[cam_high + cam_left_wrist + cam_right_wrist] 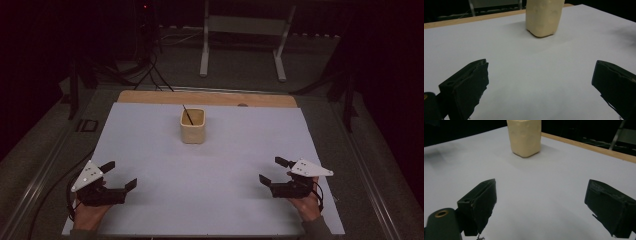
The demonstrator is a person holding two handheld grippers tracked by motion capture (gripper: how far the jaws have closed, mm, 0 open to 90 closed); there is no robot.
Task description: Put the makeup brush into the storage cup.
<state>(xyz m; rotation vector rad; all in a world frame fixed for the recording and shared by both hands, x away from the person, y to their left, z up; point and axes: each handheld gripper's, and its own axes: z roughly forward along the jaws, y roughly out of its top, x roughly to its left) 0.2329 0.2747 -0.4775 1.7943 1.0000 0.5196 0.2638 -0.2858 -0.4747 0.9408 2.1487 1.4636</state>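
Note:
A cream square cup [192, 125] stands upright on the white table sheet [150, 145], toward the far middle. A thin dark stick [187, 114] leans inside it, poking out at the back left. My left gripper [119, 175] rests at the near left, held by a hand, open, nothing between its jaws. My right gripper [272, 171] rests at the near right, also open and holding nothing. The cup [544, 17] appears ahead of the left gripper [539, 82] in its view, and the cup [524, 137] is ahead of the right gripper [541, 205] in the right gripper view. Both grippers are well apart from it.
The white sheet covers a wooden tabletop whose far edge [207, 97] shows bare. Beyond the table stand a metal frame [245, 40] and cables [150, 70] on the floor. A small dark object [88, 125] lies off the table's left side.

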